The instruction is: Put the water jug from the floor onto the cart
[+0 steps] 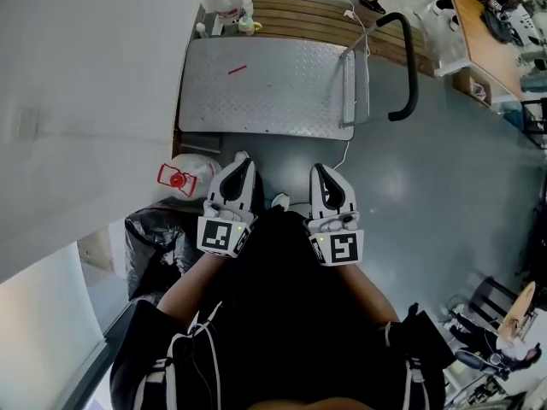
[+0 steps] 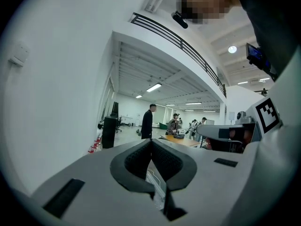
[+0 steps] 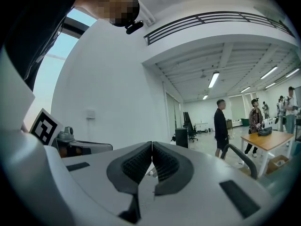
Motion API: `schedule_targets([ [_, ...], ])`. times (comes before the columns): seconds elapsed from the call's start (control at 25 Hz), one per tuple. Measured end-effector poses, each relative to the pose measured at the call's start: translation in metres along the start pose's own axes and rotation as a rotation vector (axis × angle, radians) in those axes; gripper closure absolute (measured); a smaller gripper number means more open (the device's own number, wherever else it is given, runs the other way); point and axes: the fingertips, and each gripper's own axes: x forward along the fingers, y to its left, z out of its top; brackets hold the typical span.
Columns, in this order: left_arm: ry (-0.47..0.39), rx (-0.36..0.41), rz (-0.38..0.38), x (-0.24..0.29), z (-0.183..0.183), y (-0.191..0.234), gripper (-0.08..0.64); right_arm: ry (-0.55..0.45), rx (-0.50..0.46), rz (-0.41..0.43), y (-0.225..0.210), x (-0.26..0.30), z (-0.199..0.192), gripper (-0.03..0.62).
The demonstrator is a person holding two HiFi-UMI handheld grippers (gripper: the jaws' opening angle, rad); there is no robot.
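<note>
Grey floor in a big white room, with a flat metal cart [image 1: 265,88] just ahead. Jug [image 1: 190,176] down on the floor by the wall, off the cart, close to its near left corner and next to a black bag [image 1: 158,237]. Left gripper [image 1: 242,159] low, just beside the jug, fingers [image 2: 136,161] shut tight together with nothing between. Right gripper [image 1: 318,171] alongside, fingers [image 3: 167,164] pressed together too, empty.
</note>
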Motion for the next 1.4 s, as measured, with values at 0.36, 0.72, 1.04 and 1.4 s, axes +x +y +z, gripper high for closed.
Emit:
schedule_targets([
  [0.36,-0.020,-0.015,-0.033,0.047,0.025,0.048,0.541,0.037,-0.121,-0.013,-0.009,0.076,0.012,0.574],
  [0.72,-0.018,-0.017,-0.043,0.066,0.031,0.112,0.541,0.105,-0.141,-0.037,-0.005,0.140,0.007,0.574],
  [1.04,-0.014,-0.034,-0.078,0.089,0.040,0.147,0.541,0.097,-0.154,-0.040,0.010,0.193,0.019,0.574],
  [1.4,0.004,-0.051,-0.038,0.093,0.034,0.181,0.541,0.131,-0.132,0.053,0.040,0.226,0.002,0.574],
])
